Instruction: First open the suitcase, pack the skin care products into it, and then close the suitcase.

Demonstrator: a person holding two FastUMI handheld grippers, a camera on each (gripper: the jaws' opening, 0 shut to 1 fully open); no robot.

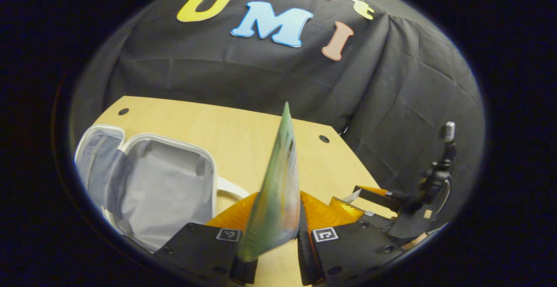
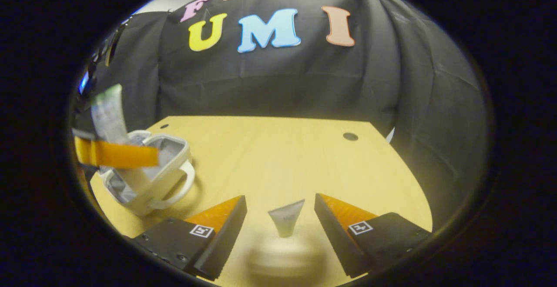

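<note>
The white suitcase [image 1: 161,187] lies open on the wooden table [image 1: 243,135], its grey lining showing. My left gripper [image 1: 278,200] is shut on a flat green skin care packet [image 1: 278,182] that stands upright between the fingers, to the right of the case. In the right gripper view, that gripper [image 2: 115,154] holds the packet [image 2: 106,113] above the suitcase [image 2: 174,178]. My right gripper [image 2: 279,200] is open just over the table, with a small pale tube [image 2: 286,219] lying between its fingers, touching neither. The right gripper [image 1: 353,196] also appears low at the right of the left gripper view.
The suitcase's white carry handle [image 2: 188,182] sticks out toward the table's middle. Small dark holes [image 2: 350,136] mark the tabletop near its far edge. Black cloth wall closes the back and sides. Bare wood [image 2: 278,156] stretches between the suitcase and the tube.
</note>
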